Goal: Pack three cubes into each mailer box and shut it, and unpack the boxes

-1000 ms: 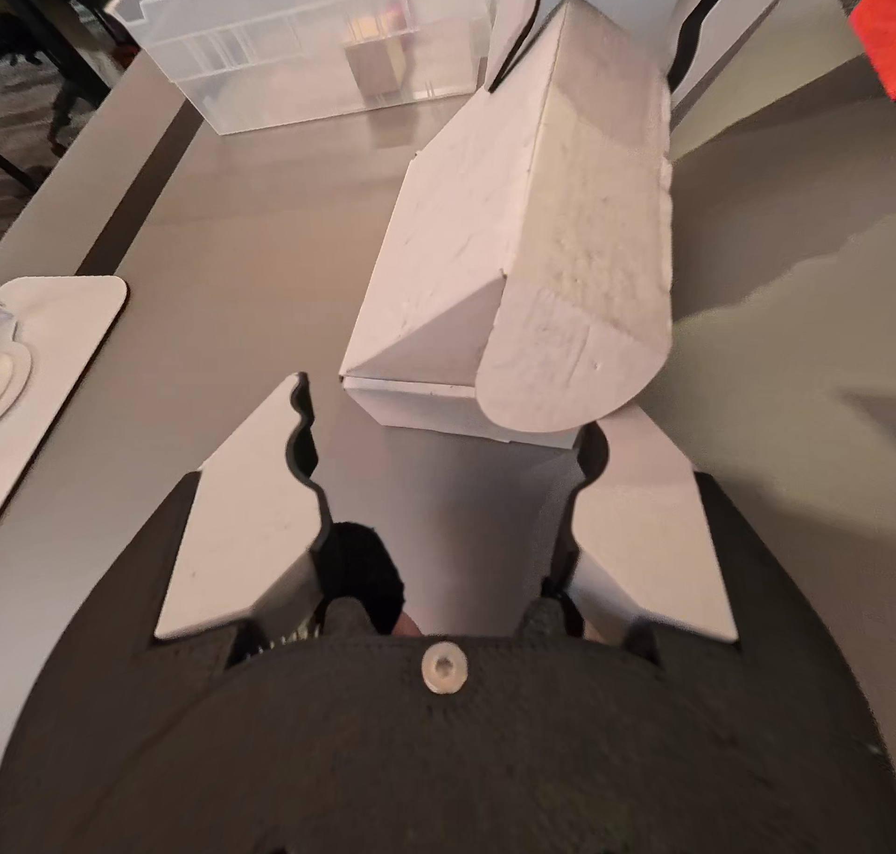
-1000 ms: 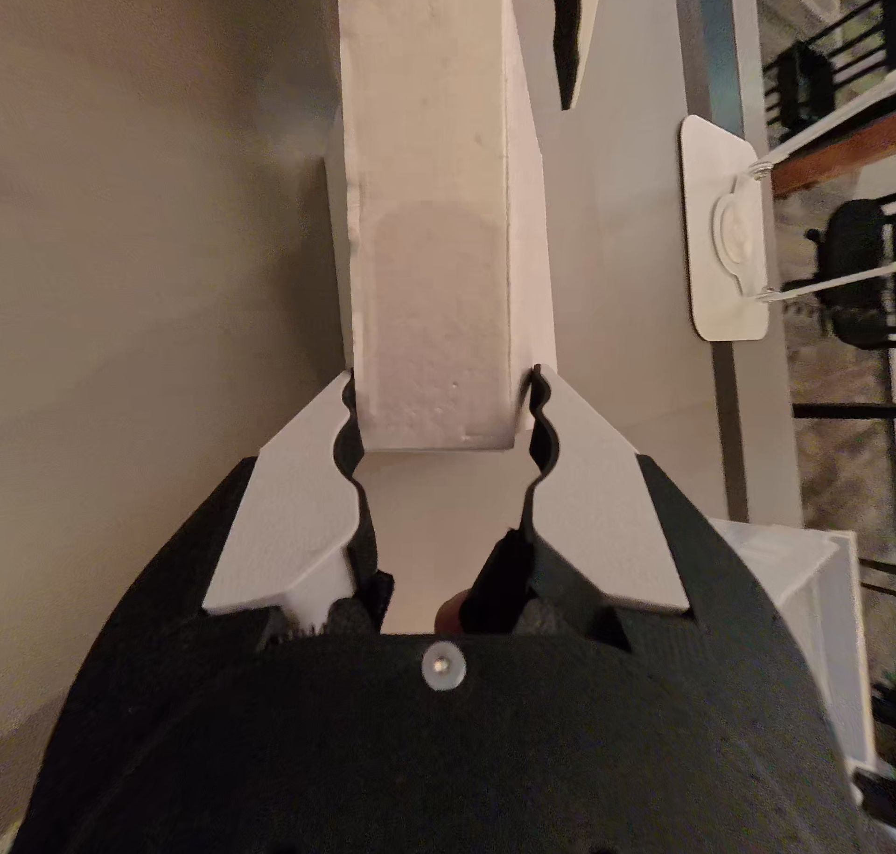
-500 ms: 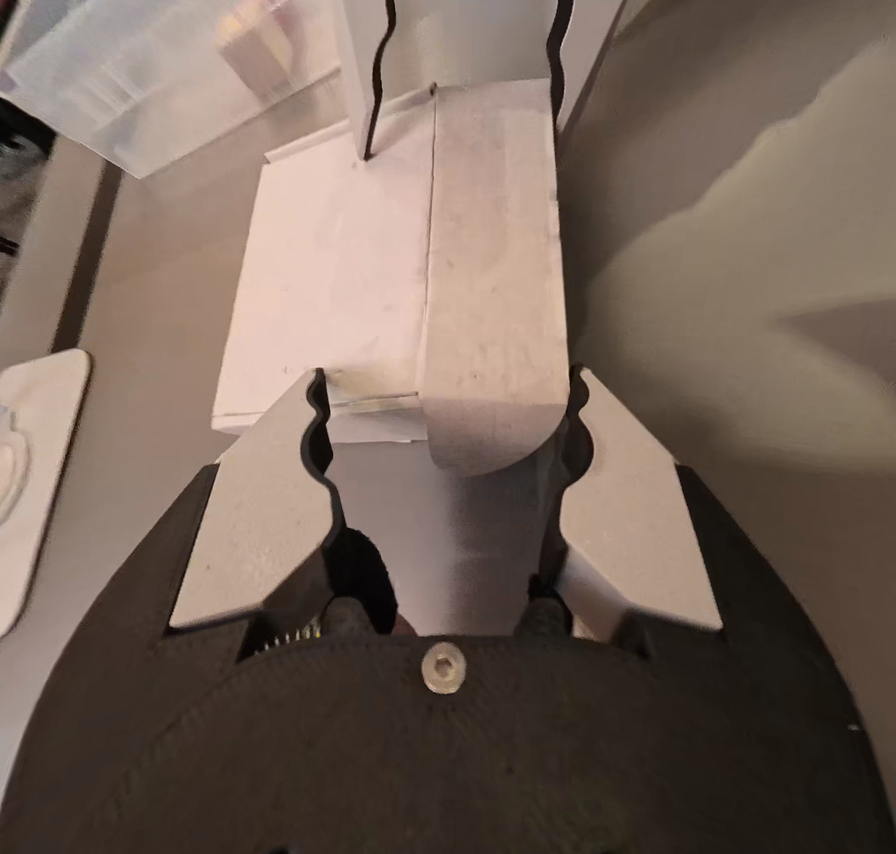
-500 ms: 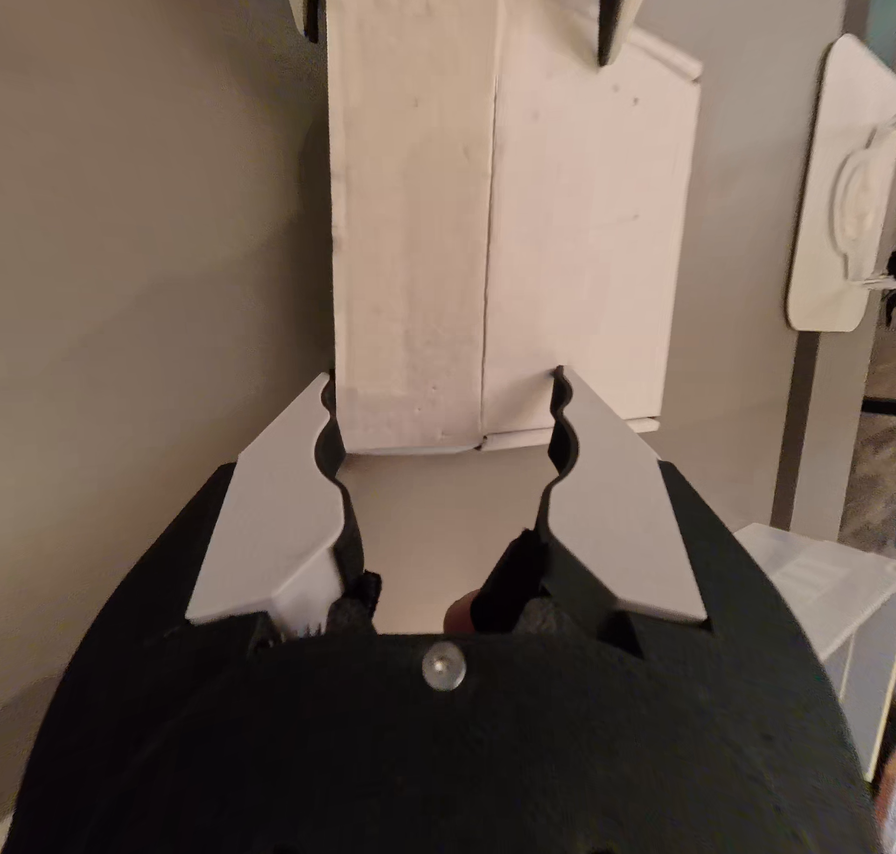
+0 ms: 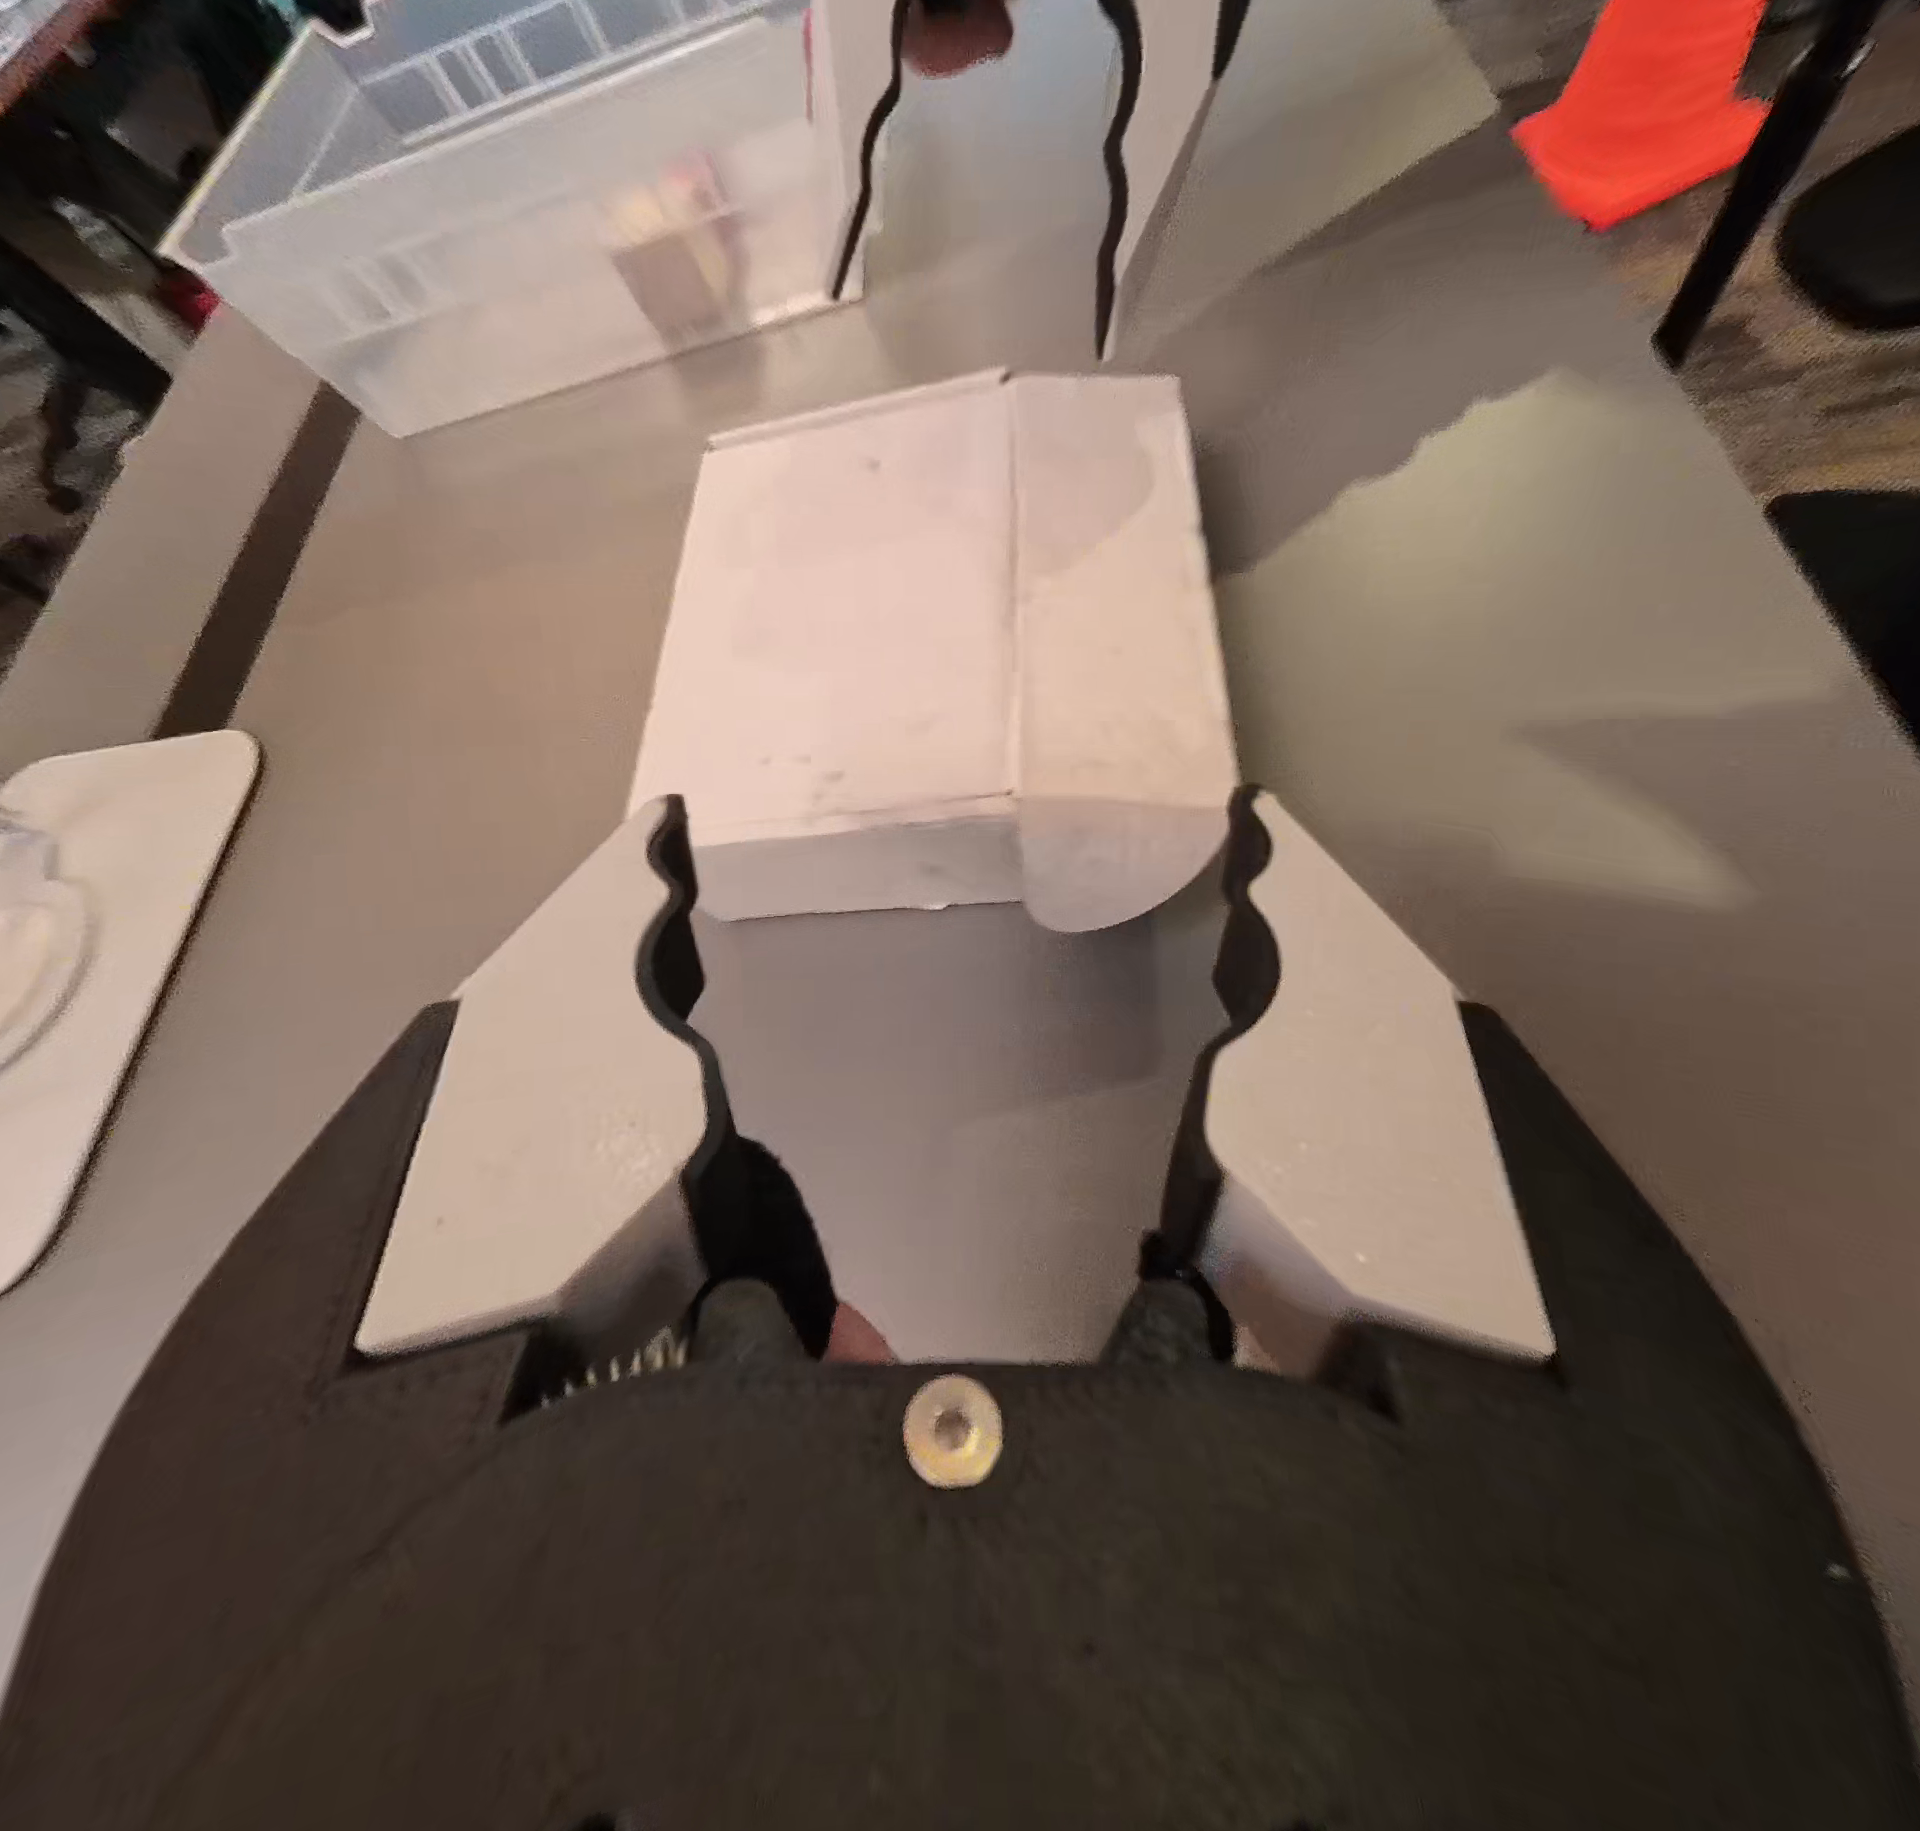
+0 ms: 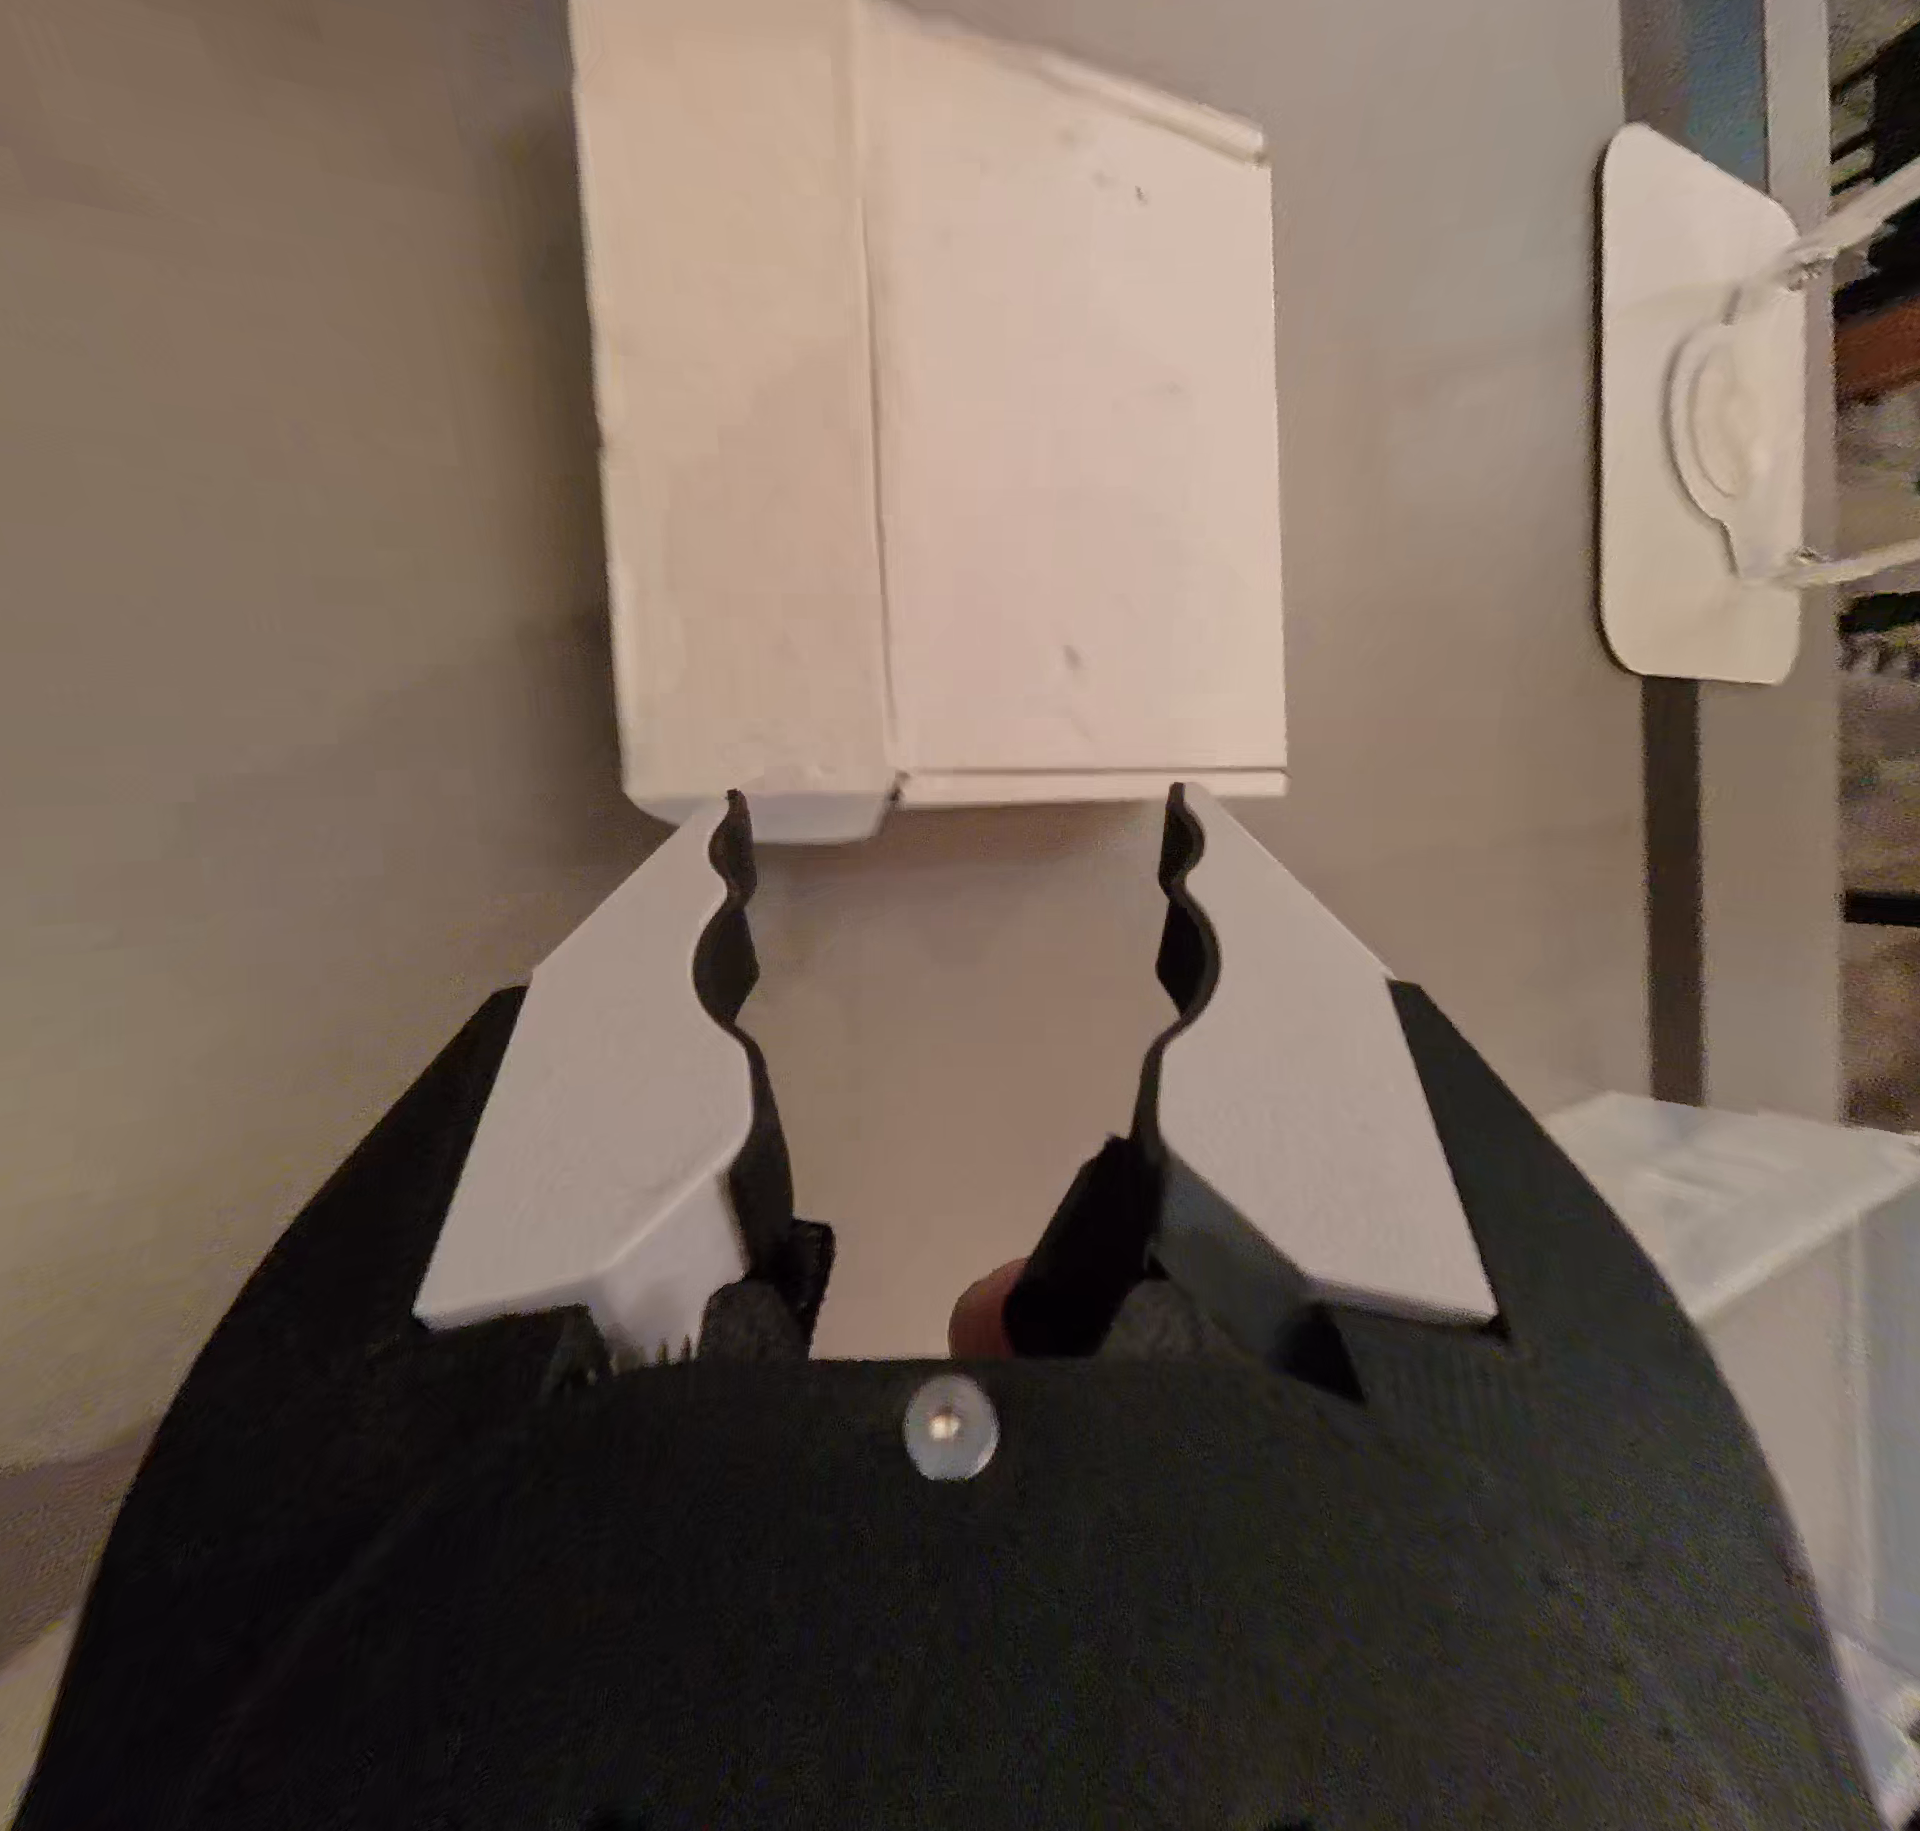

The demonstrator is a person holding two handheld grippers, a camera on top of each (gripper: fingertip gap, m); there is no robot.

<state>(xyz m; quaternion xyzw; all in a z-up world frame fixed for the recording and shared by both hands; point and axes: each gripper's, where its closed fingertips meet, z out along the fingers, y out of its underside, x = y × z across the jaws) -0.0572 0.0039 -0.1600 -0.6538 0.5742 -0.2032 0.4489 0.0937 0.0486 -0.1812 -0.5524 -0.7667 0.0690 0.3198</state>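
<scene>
A white mailer box [image 5: 883,638] lies on the grey table with its lid down. Its front flap [image 5: 1117,638] lies over the right side, its rounded tab hanging past the near edge. My left gripper [image 5: 961,805] is open and empty, just short of the box's near edge. The right gripper [image 5: 997,306] shows beyond the box, open. In the right wrist view the box [image 6: 1070,451] lies ahead with the flap [image 6: 727,410] on its left. My right gripper [image 6: 951,799] is open and empty, its fingertips just short of the box. No cubes show loose on the table.
A clear plastic bin [image 5: 499,202] stands at the back left with a blurred block inside; it also shows in the right wrist view [image 6: 1766,1366]. A white mat with a clear holder [image 5: 94,950] lies left, also in the right wrist view [image 6: 1704,410]. An orange object [image 5: 1652,108] lies off-table right.
The raised flap has come down flat onto the box. Both grippers have drawn back from the box ends, and the right gripper has opened wider and let go of the flap.
</scene>
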